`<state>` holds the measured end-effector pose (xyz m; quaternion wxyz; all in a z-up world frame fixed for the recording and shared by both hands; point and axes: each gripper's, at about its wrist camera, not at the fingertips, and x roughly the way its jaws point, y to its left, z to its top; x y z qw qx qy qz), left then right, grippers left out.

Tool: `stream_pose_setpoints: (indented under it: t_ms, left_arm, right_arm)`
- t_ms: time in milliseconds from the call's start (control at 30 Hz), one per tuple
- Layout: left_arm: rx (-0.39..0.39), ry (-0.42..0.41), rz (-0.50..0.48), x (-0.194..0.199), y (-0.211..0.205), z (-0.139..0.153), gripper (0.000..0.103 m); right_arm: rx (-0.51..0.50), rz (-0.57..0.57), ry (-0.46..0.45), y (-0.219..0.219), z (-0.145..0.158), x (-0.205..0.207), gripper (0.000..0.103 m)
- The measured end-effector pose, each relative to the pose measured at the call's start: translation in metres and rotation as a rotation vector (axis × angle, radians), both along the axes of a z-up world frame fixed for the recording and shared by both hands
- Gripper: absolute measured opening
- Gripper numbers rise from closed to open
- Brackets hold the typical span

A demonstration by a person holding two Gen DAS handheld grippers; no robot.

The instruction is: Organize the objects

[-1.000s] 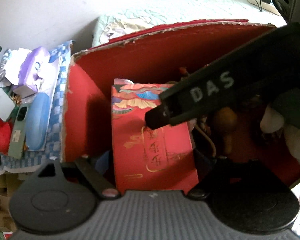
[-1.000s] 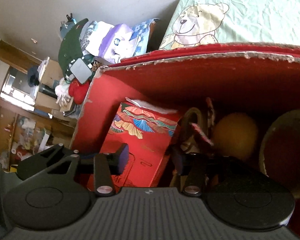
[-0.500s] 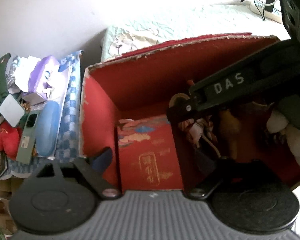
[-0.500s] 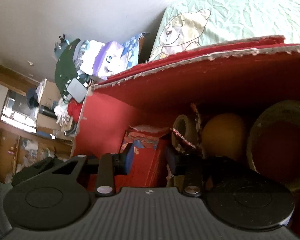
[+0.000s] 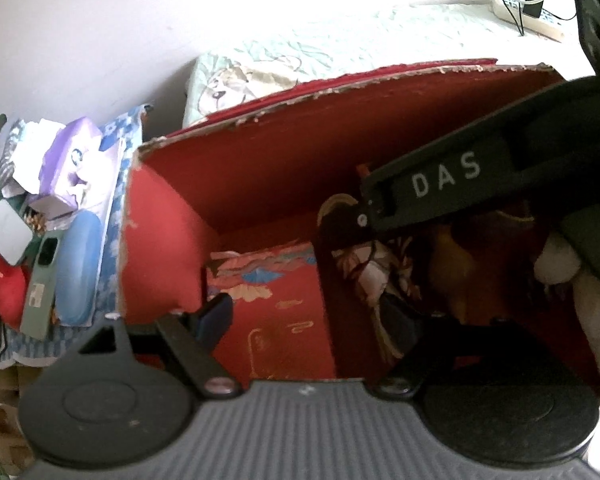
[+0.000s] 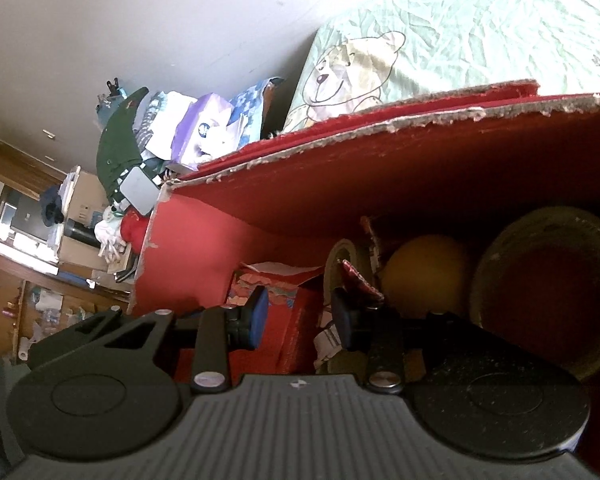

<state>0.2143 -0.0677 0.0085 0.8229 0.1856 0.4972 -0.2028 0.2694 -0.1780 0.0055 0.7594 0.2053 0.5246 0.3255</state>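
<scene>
Left wrist view: left gripper (image 5: pixel 312 320) angles steeply into the red box (image 5: pixel 260 184), jaws wide but closing, straddling the red packet (image 5: pixel 276 320). Right gripper (image 6: pixel 300 316), half-open, brackets the packet's top edge without pressing.

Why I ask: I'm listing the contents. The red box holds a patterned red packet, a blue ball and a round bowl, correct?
Not quite: the ball is yellow, not blue, as the right wrist view shows. The rest stands: the red box holds a patterned red packet, that ball and a round bowl.
</scene>
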Motion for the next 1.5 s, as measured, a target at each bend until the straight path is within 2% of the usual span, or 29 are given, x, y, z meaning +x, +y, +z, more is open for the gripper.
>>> stream_pose_setpoints:
  t_ms: [167,1133,1267,1400,1500]
  left_arm:
    - [0.012,-0.011,0.001,0.005,-0.005,-0.002,0.083]
    - [-0.001,-0.003,-0.012,0.027,-0.013,-0.013,0.088]
    - [-0.004,-0.015,-0.023,0.026,-0.013,-0.012,0.088]
    - [-0.014,-0.011,-0.011,0.026,-0.012,-0.010,0.088]
    - [-0.017,-0.031,0.006,0.023,-0.010,-0.003,0.088]
  right_arm:
    - [-0.013,-0.039,-0.002,-0.005,-0.002,0.002,0.039]
    - [-0.102,-0.060,-0.013,-0.002,-0.001,0.001,0.038]
    - [-0.162,-0.079,-0.060,0.001,0.009,-0.004,0.035]
    - [-0.275,-0.111,-0.150,0.003,0.028,-0.016,0.040]
    - [-0.263,-0.137,-0.147,-0.007,0.038,-0.027,0.040]
